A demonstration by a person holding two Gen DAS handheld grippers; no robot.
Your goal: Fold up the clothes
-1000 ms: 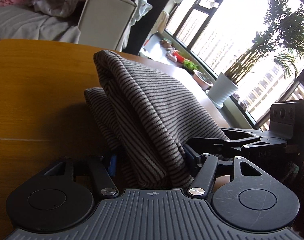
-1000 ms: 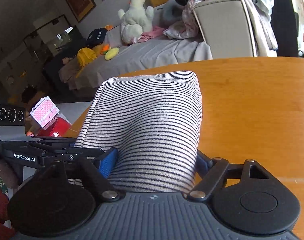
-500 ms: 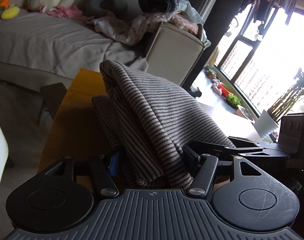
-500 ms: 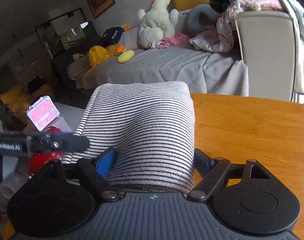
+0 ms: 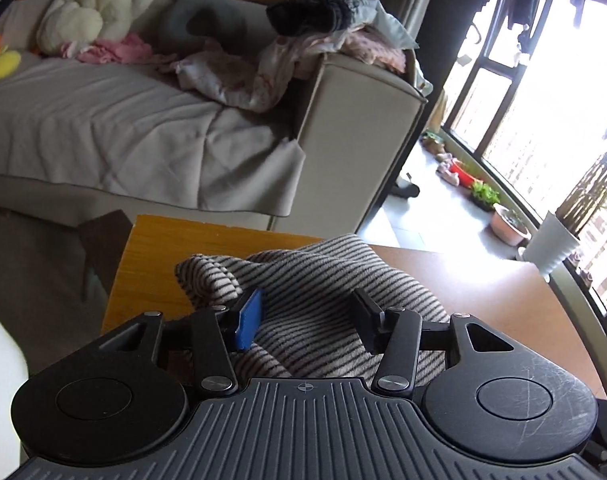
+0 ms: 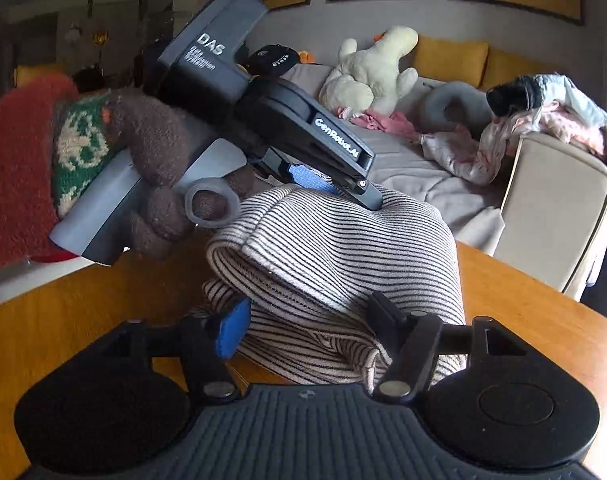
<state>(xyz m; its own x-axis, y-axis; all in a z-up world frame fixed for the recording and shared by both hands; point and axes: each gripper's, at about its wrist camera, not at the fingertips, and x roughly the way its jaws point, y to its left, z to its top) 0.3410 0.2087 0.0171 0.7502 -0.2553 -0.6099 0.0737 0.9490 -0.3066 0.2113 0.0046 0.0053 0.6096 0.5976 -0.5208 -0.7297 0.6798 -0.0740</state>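
Both the left gripper [image 5: 307,312] and the right gripper [image 6: 307,320] stood apart around the jumper [image 6: 343,248] (loosely folded); withdrawing carelessly could snag and unroll it off the desk [image 6: 83,320].

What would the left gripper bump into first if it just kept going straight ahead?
Most likely the striped garment. The left gripper is open with the folded cloth lying right between and ahead of its fingers on the wooden table. Past that comes the table's far edge, then the sofa, though depth is hard to judge.
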